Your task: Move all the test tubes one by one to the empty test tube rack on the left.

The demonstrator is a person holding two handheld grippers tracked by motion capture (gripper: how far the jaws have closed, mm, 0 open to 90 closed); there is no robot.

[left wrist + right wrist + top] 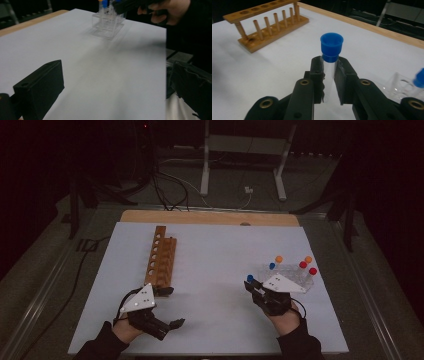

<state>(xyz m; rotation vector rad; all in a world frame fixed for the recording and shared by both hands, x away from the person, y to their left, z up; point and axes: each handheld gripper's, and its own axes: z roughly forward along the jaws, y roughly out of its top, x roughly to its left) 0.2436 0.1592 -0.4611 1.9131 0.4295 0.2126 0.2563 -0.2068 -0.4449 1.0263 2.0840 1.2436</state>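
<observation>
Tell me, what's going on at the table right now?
Right gripper shut on blue-capped tube. Left gripper open, empty. Wooden rack across the table, holes free; path looks clear.

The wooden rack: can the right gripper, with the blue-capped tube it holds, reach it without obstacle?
Probably yes. The right gripper grips the blue-capped tube, and bare white table lies between it and the wooden rack. The left gripper sits open, nearer the person.
</observation>
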